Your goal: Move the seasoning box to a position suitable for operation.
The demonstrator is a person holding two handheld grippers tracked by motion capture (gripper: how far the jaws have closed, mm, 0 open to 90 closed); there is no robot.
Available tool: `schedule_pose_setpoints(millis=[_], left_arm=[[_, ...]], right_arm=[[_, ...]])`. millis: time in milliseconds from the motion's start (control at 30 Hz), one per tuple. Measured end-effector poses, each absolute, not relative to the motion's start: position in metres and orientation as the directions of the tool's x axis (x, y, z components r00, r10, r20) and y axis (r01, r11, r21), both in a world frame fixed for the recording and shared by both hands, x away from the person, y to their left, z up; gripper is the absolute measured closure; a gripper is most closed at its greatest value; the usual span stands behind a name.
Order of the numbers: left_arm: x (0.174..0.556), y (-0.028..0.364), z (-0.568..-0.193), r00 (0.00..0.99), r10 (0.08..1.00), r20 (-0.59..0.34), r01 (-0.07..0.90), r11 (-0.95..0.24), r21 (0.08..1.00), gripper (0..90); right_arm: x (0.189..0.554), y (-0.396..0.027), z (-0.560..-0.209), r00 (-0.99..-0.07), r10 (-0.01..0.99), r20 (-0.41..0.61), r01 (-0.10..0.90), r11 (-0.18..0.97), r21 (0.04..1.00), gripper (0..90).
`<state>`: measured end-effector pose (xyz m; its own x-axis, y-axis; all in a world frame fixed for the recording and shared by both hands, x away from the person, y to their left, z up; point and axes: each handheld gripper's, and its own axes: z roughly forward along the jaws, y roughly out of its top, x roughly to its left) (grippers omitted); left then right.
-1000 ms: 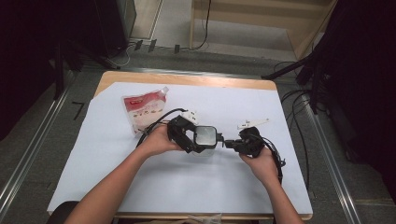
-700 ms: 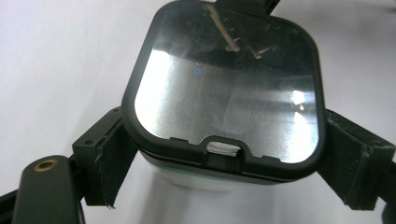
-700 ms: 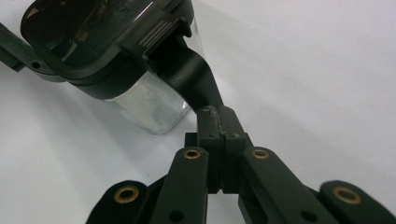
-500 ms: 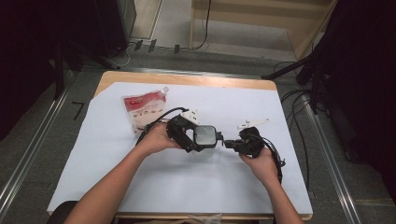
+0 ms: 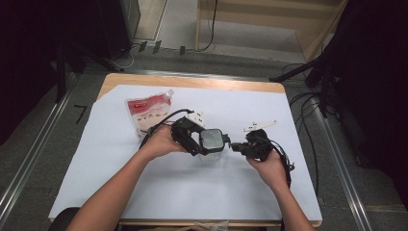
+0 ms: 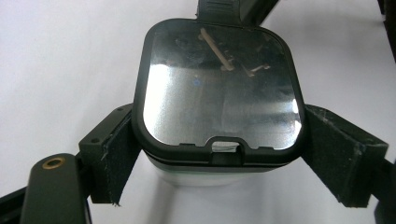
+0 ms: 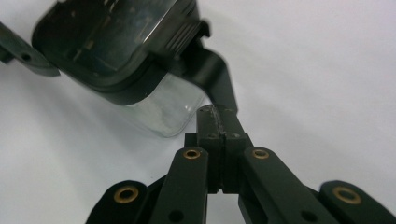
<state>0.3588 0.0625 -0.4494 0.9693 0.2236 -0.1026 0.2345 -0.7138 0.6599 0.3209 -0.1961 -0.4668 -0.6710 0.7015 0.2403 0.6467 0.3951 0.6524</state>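
Over on the left of the white table cover (image 5: 110,192), a red-and-white pouch (image 5: 146,114) lies flat with its spout toward the far edge, well apart from the action. Moving along, the left hand (image 5: 161,142) holds the left gripper (image 5: 204,142), and its jaws are clamped on the two sides of a small clear jar (image 5: 211,147) with a black square lid (image 6: 219,84). From the left gripper view, both pads press against the lid's rim, one on each side, and the shiny lid panel mirrors the room above. The jar sits at the middle of the table, its glass body just over the white cover; whether it touches, I can't say. Next, the right gripper (image 7: 218,122) comes in from the right, jaws pinched tight together on the black latch tab (image 7: 212,77) that sticks out from the lid's hinge side. Behind it, the right hand (image 5: 269,166) grips the handle, cable looping off toward the table's right edge.
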Motion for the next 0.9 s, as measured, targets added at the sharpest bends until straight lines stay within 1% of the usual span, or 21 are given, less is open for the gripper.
schedule_pose_setpoints(millis=[33,133,267,367,400,500,733,900], left_arm=[[0.358,0.062,-0.449,0.97,0.225,-0.095,0.231,-0.717,0.658,18.0],[0.359,0.061,-0.449,0.969,0.225,-0.1,0.234,-0.72,0.654,18.0],[0.36,0.061,-0.448,0.968,0.227,-0.11,0.243,-0.716,0.655,18.0],[0.362,0.061,-0.447,0.964,0.238,-0.117,0.256,-0.719,0.646,18.1],[0.361,0.061,-0.445,0.965,0.241,-0.105,0.25,-0.716,0.652,18.2],[0.363,0.061,-0.443,0.964,0.242,-0.109,0.252,-0.709,0.658,18.5],[0.363,0.062,-0.437,0.966,0.235,-0.105,0.243,-0.699,0.672,18.7],[0.361,0.061,-0.435,0.966,0.241,-0.098,0.244,-0.706,0.664,18.6]], right_arm=[[0.322,-0.199,-0.462,-0.671,0.698,0.251,0.651,0.391,0.651,90.0],[0.329,-0.201,-0.457,-0.669,0.706,0.231,0.649,0.404,0.644,90.0],[0.34,-0.195,-0.468,-0.672,0.695,0.255,0.663,0.412,0.625,90.0],[0.342,-0.191,-0.472,-0.68,0.701,0.217,0.651,0.441,0.617,90.0],[0.343,-0.192,-0.473,-0.677,0.701,0.225,0.655,0.434,0.618,90.0],[0.344,-0.193,-0.473,-0.672,0.701,0.237,0.66,0.423,0.621,90.0],[0.343,-0.191,-0.473,-0.677,0.701,0.227,0.651,0.425,0.629,90.0],[0.341,-0.19,-0.471,-0.685,0.697,0.211,0.641,0.438,0.63,90.0]])
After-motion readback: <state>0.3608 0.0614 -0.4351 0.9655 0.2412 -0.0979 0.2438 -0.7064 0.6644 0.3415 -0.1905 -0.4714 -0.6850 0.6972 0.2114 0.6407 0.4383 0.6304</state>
